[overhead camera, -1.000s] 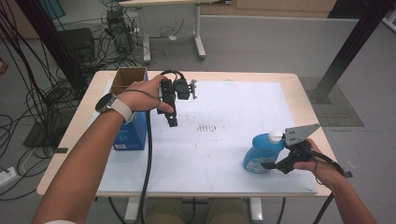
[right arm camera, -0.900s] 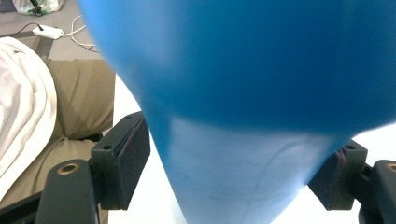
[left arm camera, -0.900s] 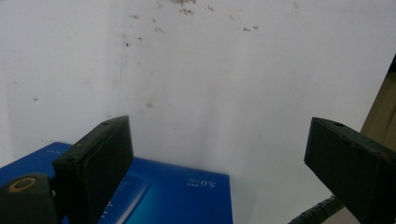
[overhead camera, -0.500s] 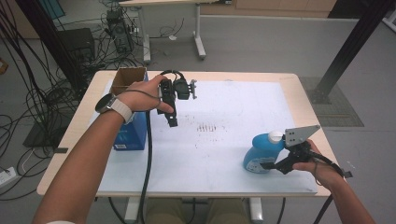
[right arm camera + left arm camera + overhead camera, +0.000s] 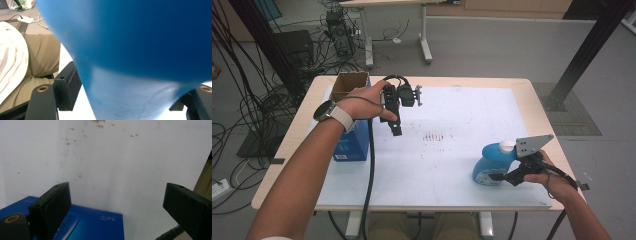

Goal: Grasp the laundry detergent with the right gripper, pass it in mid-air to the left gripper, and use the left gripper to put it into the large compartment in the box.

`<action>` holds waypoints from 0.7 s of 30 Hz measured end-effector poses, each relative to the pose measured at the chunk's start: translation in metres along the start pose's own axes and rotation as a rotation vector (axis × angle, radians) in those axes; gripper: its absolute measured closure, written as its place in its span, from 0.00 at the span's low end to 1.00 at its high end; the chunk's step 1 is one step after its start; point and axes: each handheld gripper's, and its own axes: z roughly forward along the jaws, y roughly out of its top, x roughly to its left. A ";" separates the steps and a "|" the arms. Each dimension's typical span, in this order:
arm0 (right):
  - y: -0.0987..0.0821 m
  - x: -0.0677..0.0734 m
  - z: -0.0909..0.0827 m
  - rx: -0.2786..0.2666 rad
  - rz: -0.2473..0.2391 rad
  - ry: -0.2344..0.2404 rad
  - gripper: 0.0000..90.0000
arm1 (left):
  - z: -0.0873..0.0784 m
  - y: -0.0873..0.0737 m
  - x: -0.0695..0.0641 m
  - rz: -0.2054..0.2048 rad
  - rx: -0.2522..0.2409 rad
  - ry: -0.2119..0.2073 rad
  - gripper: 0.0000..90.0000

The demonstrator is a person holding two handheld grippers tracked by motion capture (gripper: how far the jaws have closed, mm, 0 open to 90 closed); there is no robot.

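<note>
Near the front edge, at the right: right gripper (image 5: 498, 176) squeezing in around the fat blue plastic bottle with a white cap (image 5: 490, 162), jaws just closing on its sides. Bottle standing on the white paper sheet (image 5: 452, 165). Farther back, left: left gripper (image 5: 396, 131) hanging wide open, holding nothing, beside the blue cardboard box (image 5: 349, 145).

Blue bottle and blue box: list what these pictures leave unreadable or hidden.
- Blue bottle, high view: its label is too small to read, and the right gripper covers its near side.
- Blue bottle, right gripper view: a close blur, cut off by the top edge; whether the fingers press it is unclear.
- Blue box, left gripper view: cut off by the bottom edge, print too small.
</note>
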 end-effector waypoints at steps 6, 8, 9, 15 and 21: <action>-0.001 0.000 0.002 -0.001 0.000 0.004 0.33 | 0.000 0.000 0.000 0.000 -0.001 0.000 0.09; -0.001 0.000 0.002 -0.002 -0.001 0.003 0.35 | 0.000 0.000 0.000 0.000 0.000 0.000 0.09; -0.002 0.000 0.003 -0.005 0.000 0.005 0.36 | 0.001 0.000 0.000 -0.001 -0.001 -0.001 0.09; -0.003 0.000 0.003 -0.007 -0.002 0.009 0.38 | 0.004 -0.001 0.000 -0.003 0.003 -0.009 0.09; -0.004 -0.001 0.002 -0.017 -0.003 0.005 0.41 | 0.005 -0.003 0.000 -0.007 0.001 -0.011 0.09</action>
